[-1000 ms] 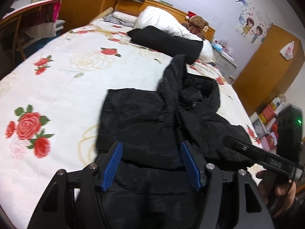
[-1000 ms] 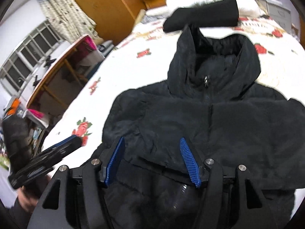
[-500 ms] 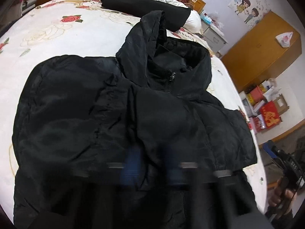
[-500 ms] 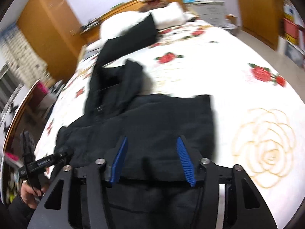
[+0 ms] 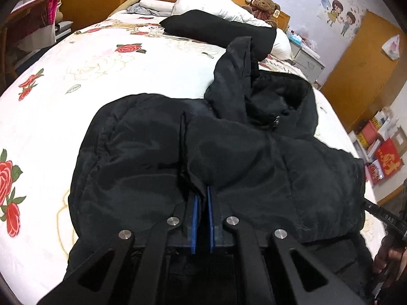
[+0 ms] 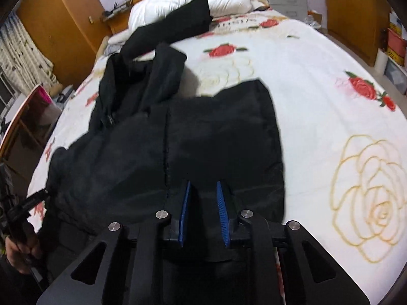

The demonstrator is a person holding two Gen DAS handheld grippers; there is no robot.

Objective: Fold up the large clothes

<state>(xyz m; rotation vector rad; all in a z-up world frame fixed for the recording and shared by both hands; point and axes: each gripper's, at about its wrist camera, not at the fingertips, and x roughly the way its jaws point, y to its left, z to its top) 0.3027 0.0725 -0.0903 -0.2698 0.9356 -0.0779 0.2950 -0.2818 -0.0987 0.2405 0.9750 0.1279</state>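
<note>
**Mia:** Where is the big coat?

**Ben:** The black jacket [image 5: 229, 162] lies flat on the flowery bed [image 5: 114, 76]. It spreads out just in front of both grabbers. Its hood [image 5: 267, 96] is at the far end, away from them.

**Mia:** What is the left gripper [image 5: 202, 203] doing?

**Ben:** Its blue pads [image 5: 194, 218] are squeezed almost together. A fold of the jacket is pinched between them, right at the tips.

**Mia:** And the right gripper [image 6: 203, 198]?

**Ben:** It has just been closing. Its blue fingers [image 6: 222, 216] stand a little apart, with jacket cloth bunched between them. I cannot tell if they press on it.

**Mia:** What is past the hood?

**Ben:** A long black cushion [image 5: 218, 30], then white pillows [image 5: 211, 2] and a teddy bear [image 5: 264, 5] by the headboard.

**Mia:** Can you see the other grabber from each one?

**Ben:** Yes. From the left one, a hand [image 5: 386, 256] holds a black handle off to the right. From the right one, a hand [image 6: 17, 251] is low on the left.
</note>
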